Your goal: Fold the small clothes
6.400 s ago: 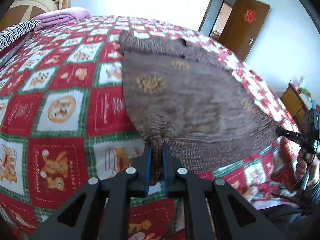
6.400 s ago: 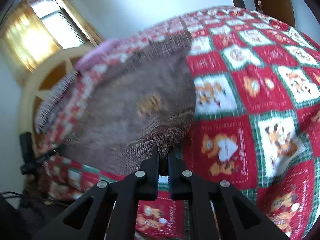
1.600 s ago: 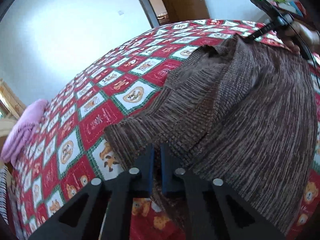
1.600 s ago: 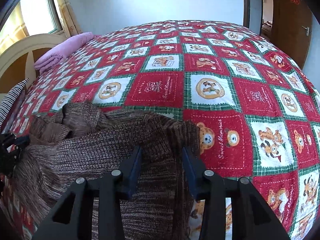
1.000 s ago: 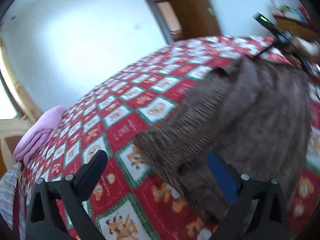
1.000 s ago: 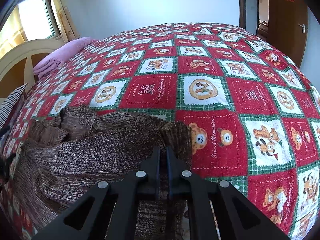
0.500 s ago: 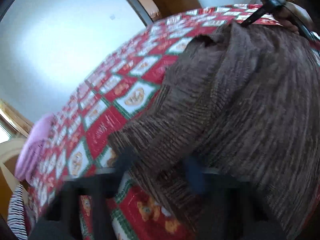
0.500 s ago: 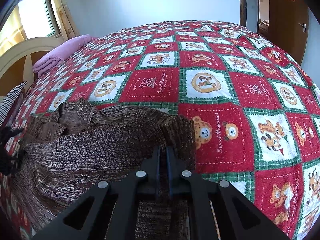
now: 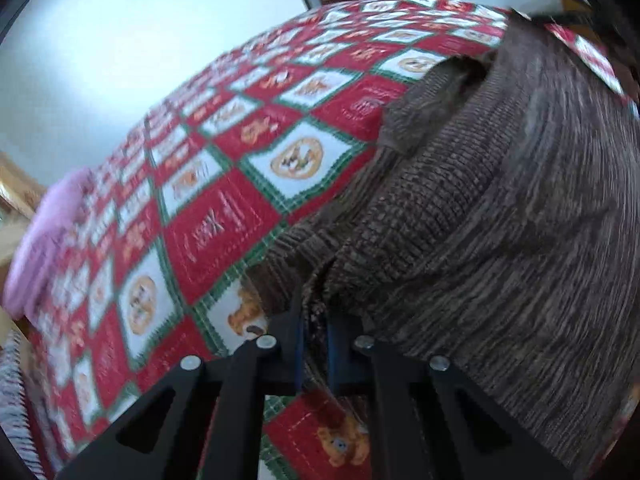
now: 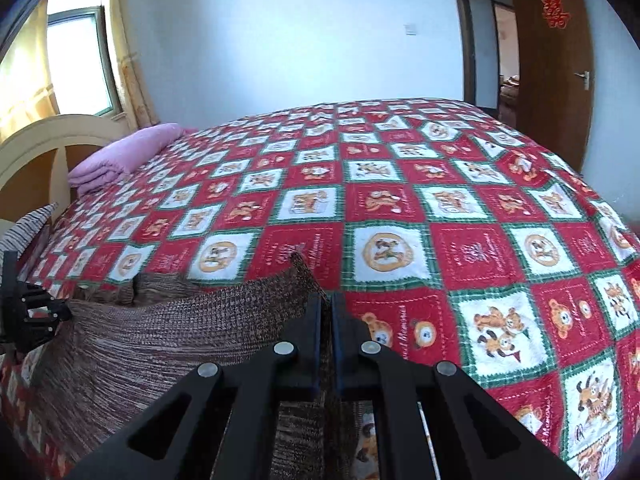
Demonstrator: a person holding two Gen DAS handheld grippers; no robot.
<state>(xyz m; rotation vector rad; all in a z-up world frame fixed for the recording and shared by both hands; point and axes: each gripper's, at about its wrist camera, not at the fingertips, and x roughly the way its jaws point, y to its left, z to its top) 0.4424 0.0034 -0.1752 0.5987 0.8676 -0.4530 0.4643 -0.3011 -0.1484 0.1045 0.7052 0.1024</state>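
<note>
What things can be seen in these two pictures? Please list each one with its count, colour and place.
sweater: one, brown knit, near edge of the bed
bedspread: one, red, green and white squares, covering the bed
blanket: one, pink, folded, by the headboard
headboard: one, cream, bed's left end
door: one, brown, open, right wall
window: one, bright, with yellow curtain
left gripper: black, shut on sweater
right gripper: black, shut on sweater

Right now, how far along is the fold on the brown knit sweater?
Partly done. The brown knit sweater already lies doubled in layers on the red patchwork quilt. In hand: the left gripper has just closed, pinching one edge, and the right gripper is clamped on another raised corner. Left: carrying both edges over, laying them flat and smoothing the bunched fabric.
</note>
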